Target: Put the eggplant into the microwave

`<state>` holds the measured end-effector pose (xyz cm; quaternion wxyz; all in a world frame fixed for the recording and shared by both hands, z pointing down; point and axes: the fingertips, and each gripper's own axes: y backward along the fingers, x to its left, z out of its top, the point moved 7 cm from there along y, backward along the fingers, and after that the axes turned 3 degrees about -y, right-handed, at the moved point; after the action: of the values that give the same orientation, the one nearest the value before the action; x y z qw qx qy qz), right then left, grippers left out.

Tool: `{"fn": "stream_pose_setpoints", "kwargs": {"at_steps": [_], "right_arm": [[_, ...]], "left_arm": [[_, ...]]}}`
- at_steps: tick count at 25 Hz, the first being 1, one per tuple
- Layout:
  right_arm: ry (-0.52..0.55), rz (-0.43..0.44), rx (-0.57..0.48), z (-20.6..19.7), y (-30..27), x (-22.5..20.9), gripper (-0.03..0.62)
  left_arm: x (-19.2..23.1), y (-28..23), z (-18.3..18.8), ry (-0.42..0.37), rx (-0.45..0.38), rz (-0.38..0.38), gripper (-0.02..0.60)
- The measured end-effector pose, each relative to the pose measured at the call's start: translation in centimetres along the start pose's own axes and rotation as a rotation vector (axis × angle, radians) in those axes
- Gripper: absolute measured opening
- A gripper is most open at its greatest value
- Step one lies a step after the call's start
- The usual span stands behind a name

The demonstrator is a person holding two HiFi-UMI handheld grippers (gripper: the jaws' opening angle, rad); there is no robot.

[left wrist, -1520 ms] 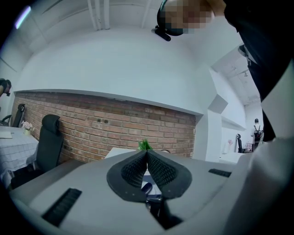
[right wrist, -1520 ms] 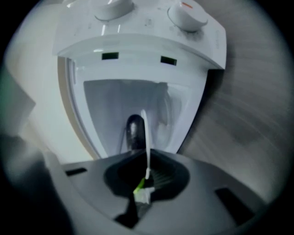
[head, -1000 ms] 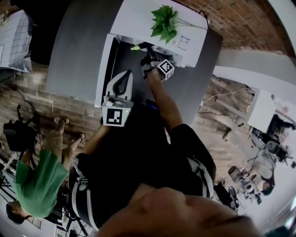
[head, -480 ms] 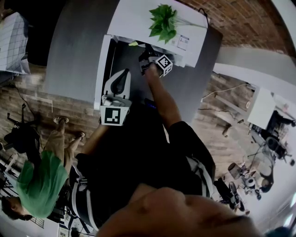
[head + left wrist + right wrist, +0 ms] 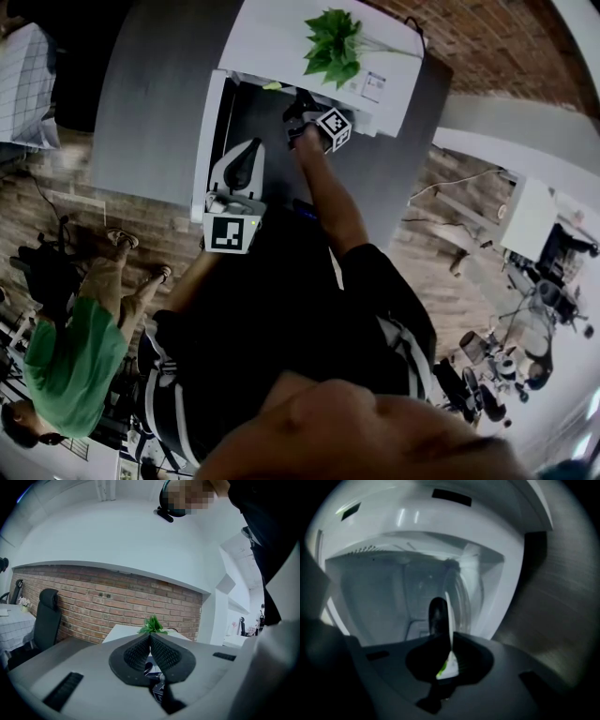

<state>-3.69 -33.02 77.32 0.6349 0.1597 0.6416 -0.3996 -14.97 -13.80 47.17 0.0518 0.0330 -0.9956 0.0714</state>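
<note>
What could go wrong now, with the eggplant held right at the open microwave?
The right gripper seems to pinch the eggplant only near its green stem end, so the long body sticking out past it could slip or swing. Its tip could also knock the microwave frame on the way in. A hard bump might shake the plant standing on top.

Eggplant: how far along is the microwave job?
Done: the door of the microwave stands open. In hand: the right gripper is shut on the eggplant, pointing into the cavity. Left: set it down inside and let go. The left gripper, shut and empty, is outside.
</note>
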Motion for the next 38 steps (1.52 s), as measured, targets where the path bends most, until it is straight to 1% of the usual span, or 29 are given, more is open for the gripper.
{"fn": "stream_pose_setpoints", "kwargs": {"at_steps": [11,15,17,20,26,32,38], "right_arm": [[0.03,-0.017,0.017,0.1,0.1,0.4,0.047],[0.052,-0.032,0.017,0.1,0.6,0.6,0.139],[0.074,-0.027,0.022,0.2,0.6,0.4,0.156],[0.091,-0.046,0.025,0.2,0.9,0.1,0.183],[0.099,-0.048,0.022,0.3,1.3,-0.1,0.196],[0.114,-0.105,0.016,-0.1,2.7,0.3,0.201],[0.152,-0.097,0.026,-0.4,3.6,0.5,0.201]], "left_arm": [[-0.3,0.3,-0.1,-0.006,-0.004,0.003,0.037],[-0.3,0.4,0.1,-0.003,-0.007,0.009,0.037],[-0.3,0.5,0.1,-0.002,-0.009,0.011,0.037],[-0.4,0.8,0.1,-0.003,-0.009,0.012,0.037],[-0.6,1.1,0.3,-0.004,-0.017,0.014,0.037],[-0.7,1.9,0.6,-0.002,-0.028,0.02,0.037],[-1.1,2.9,1.1,-0.009,-0.053,0.017,0.037]]}}
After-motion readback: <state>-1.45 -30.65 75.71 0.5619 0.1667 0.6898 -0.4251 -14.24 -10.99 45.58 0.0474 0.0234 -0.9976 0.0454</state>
